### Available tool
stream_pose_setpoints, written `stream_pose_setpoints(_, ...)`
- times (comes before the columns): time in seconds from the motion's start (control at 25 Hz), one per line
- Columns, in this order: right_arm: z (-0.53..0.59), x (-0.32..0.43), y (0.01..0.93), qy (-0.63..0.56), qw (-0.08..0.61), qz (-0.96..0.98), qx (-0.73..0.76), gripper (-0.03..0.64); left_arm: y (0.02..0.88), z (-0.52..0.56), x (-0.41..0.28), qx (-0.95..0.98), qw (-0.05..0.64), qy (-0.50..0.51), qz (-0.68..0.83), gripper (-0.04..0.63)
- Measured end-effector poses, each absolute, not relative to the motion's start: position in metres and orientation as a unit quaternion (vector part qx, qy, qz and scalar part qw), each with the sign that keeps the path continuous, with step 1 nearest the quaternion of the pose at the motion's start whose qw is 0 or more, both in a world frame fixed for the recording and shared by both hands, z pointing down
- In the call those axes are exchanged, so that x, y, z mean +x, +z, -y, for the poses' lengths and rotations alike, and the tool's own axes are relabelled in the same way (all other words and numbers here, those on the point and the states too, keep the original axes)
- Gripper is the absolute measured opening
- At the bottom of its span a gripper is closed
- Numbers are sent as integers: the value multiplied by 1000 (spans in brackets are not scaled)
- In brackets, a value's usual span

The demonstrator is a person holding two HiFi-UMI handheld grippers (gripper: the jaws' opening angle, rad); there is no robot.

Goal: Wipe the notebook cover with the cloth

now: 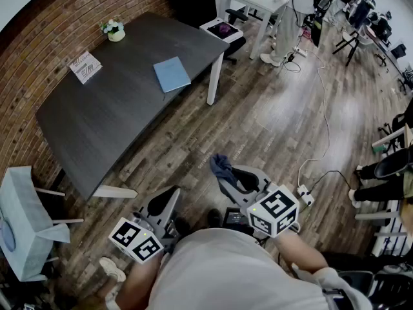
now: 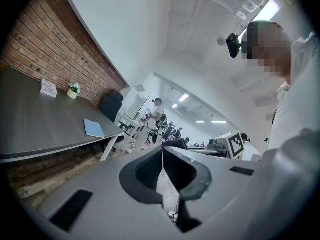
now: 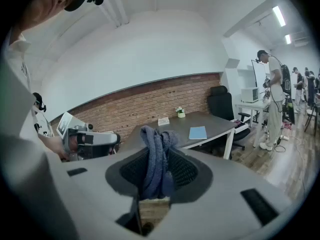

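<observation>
Right gripper: its jaws are clamped on a bunched blue cloth, whose folds stand up past the tips. It sits low and centre in the head view, over the wood floor.
Left gripper: its jaws are pressed together with nothing between them. It is at the lower left of the head view.
Notebook: a pale blue notebook lies closed and flat near the right edge of the dark table, in the upper middle of the head view. It is well apart from both grippers, and nothing touches it.
Cloth handling: it looks soft, limp and light. The wad needs a loose fold hanging free to meet the cover.
Notebook handling: it looks thin and light, with a smooth cover, so it will likely skid on the tabletop under a stroke.
Where to hold: probably press one corner or the spine edge down with the shut left tips, leaving the cover clear.
Stage: the person appears to be approaching, and wiping has not begun.
</observation>
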State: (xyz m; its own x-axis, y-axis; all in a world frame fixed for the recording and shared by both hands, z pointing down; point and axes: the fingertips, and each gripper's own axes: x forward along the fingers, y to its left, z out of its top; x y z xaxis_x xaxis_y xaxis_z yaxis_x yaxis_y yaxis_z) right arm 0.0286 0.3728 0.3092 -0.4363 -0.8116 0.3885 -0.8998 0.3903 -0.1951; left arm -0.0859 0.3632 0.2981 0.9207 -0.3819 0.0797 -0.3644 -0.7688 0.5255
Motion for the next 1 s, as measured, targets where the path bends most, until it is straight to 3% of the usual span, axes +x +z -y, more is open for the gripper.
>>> stream_pose_setpoints(1.0,-377,62,319,218,99,820,520,123,306,-363,-53,938,285,-6,198,11)
